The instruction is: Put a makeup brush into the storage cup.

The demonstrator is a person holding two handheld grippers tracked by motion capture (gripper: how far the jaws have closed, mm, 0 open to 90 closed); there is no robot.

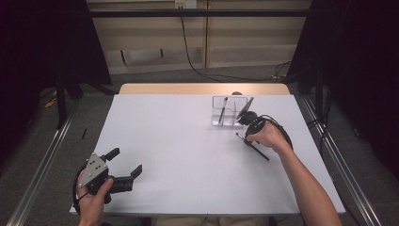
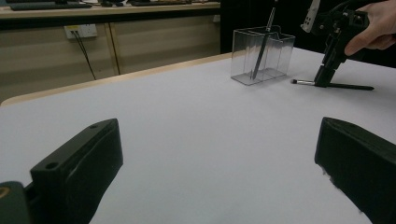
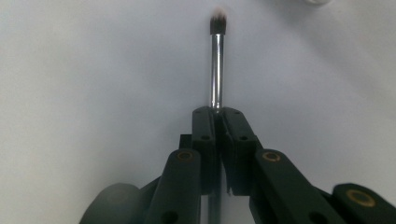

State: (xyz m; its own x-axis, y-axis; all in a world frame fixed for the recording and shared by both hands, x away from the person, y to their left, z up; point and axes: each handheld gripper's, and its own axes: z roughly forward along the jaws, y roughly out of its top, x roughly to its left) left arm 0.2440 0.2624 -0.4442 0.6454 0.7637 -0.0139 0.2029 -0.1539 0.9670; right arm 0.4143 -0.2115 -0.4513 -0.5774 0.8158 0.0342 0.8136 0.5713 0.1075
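Observation:
A slim makeup brush [image 1: 258,149] with a metal ferrule and dark bristles [image 3: 216,70] lies flat on the white table [image 1: 179,155], just right of centre. My right gripper [image 3: 218,112] points down at it, its jaws shut on the handle just behind the ferrule; it also shows in the high view [image 1: 245,140] and the left gripper view [image 2: 322,80]. A clear two-part holder [image 1: 229,113] stands just beyond, with another brush [image 2: 262,44] leaning upright in one compartment. My left gripper [image 1: 127,161] rests near the front left edge, jaws wide apart with nothing between them [image 2: 219,158].
The table's wooden far edge [image 1: 202,88] borders the floor, where a black cable [image 1: 193,61] trails. Metal rails [image 1: 42,160] run along both sides. A wall socket [image 2: 80,31] sits on the far cabinet.

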